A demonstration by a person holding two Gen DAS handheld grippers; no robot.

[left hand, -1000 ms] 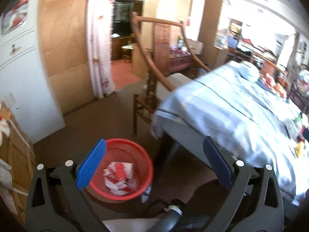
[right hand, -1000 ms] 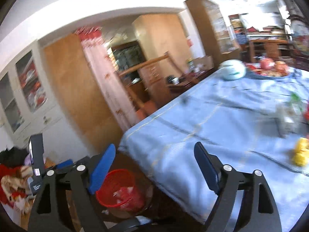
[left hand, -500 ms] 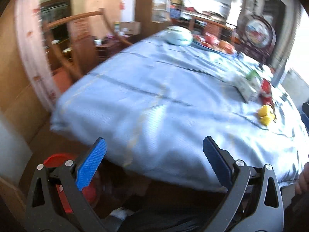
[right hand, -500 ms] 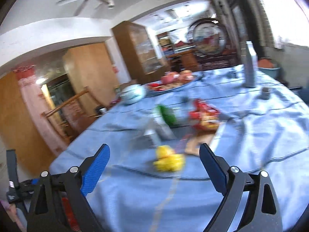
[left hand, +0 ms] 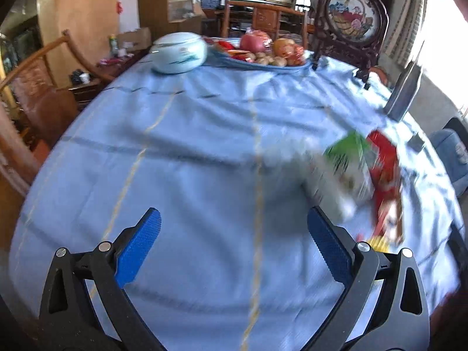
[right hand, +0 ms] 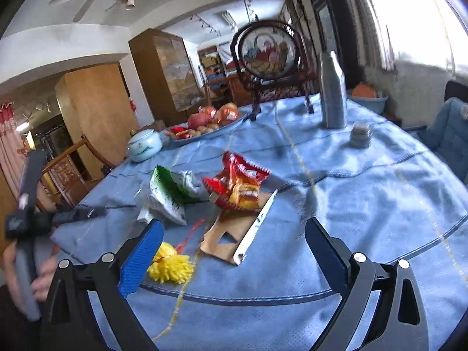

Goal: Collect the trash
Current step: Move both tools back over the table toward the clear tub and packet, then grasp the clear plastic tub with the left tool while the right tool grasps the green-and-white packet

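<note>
Through the left wrist camera, I am holding my left gripper (left hand: pixel 234 231) wide apart over the blue cloth of the desk (left hand: pixel 204 152), with only cloth between its blue pads. The trash is lying at about two o'clock from it: a green and white wrapper (left hand: pixel 348 158), badly blurred, with a red wrapper (left hand: pixel 386 181) just beside it at three o'clock. At twelve o'clock, far across the desk, a pale lidded bowl (left hand: pixel 178 54) is sitting next to a fruit plate (left hand: pixel 263 55).

Through the right wrist camera, my right gripper (right hand: pixel 234 234) is opening, its jaws almost at their widest, with nothing pressed by the pads. It is hovering over a brown card piece (right hand: pixel 225 234) with a white strip along its edge. A yellow fluffy scrap (right hand: pixel 172 266) is lying just beside my left-hand pad at about eight o'clock. At twelve o'clock the red wrapper (right hand: pixel 237 181) is resting crumpled on the cloth, and the green and white wrapper (right hand: pixel 172 193) is lying at eleven o'clock, touching it. A grey bottle (right hand: pixel 332 93) is standing upright at one o'clock, a small grey lidded pot (right hand: pixel 360 134) near it. At nine o'clock, my left hand (right hand: pixel 44 275) is gripping the other handle.
</note>
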